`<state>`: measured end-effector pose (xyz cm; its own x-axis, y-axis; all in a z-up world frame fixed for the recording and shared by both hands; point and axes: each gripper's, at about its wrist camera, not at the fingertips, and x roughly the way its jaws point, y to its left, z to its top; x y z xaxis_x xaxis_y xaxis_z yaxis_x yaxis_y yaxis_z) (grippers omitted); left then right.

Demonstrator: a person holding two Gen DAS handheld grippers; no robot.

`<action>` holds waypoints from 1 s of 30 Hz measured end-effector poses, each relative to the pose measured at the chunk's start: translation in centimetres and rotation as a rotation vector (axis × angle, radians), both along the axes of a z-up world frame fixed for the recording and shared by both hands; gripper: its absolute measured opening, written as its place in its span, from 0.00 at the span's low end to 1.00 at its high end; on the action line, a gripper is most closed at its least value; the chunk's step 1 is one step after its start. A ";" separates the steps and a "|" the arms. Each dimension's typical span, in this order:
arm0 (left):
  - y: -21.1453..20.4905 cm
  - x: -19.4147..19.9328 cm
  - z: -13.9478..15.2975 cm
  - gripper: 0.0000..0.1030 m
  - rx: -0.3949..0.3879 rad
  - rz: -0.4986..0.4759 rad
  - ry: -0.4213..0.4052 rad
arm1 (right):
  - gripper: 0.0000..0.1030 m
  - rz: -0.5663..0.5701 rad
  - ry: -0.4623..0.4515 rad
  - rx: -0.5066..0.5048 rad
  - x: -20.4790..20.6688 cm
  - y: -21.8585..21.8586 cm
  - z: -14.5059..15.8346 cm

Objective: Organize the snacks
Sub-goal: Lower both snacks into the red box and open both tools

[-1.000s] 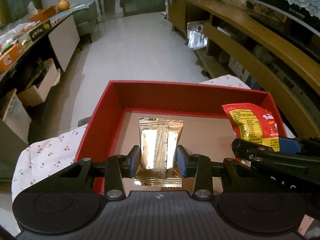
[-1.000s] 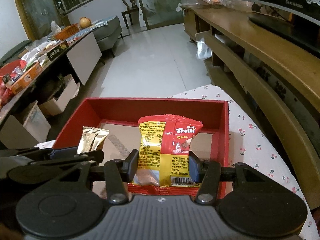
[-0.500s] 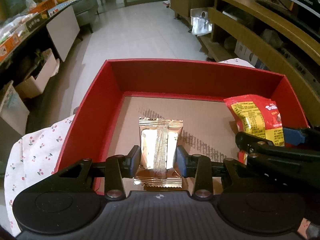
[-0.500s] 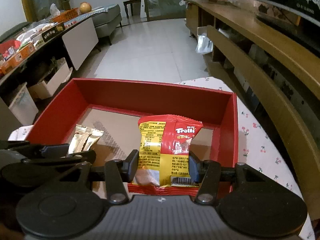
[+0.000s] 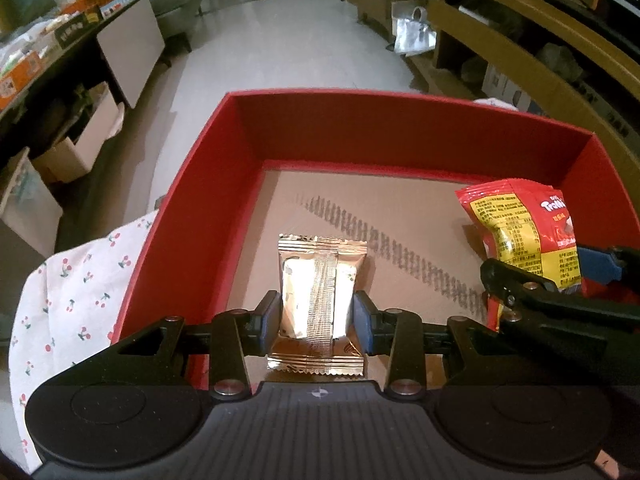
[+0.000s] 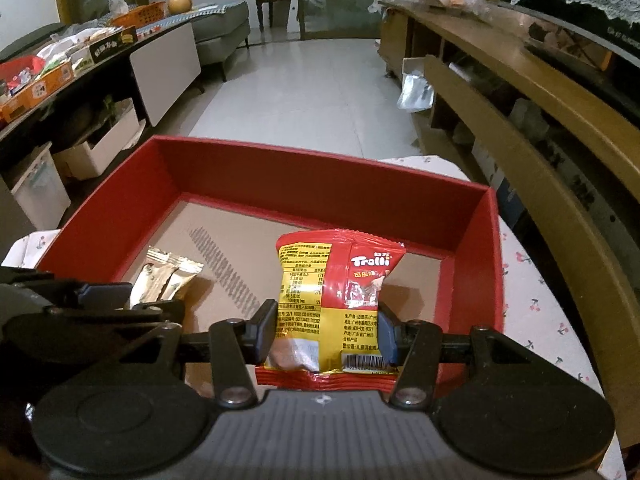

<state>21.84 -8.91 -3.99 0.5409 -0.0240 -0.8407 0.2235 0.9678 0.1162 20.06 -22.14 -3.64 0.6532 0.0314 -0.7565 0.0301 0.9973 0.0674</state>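
Red cardboard walls of an open box [image 5: 208,184] fill the middle of both wrist views, its brown floor bare apart from a printed grey band. At the lower centre of the left wrist view, the left gripper [image 5: 318,320] has its fingers clenched on a gold foil snack packet [image 5: 320,280]; the packet's lower seam is half hidden behind the gripper body. At the lower centre of the right wrist view, the right gripper [image 6: 326,334] grasps a red and yellow Trolli gummy bag [image 6: 336,292], whose bottom edge is cut off by the housing. Whether either packet touches the box floor cannot be told. A cherry-print cloth [image 5: 76,280] covers the worktop under the box, mostly hidden. Small print on the bag is unreadable.
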 end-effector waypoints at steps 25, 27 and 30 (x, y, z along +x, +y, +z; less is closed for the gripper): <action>0.3 -1.5 3.2 0.64 0.001 0.026 -0.078 | 0.61 -0.040 -0.034 0.030 -0.9 -0.7 2.0; 0.3 -1.9 3.6 0.65 -0.004 0.027 -0.084 | 0.61 -0.041 -0.043 0.029 -1.2 -0.8 2.5; 0.3 -2.4 4.2 0.66 -0.012 0.026 -0.089 | 0.61 -0.043 -0.057 0.016 -1.9 -0.6 3.3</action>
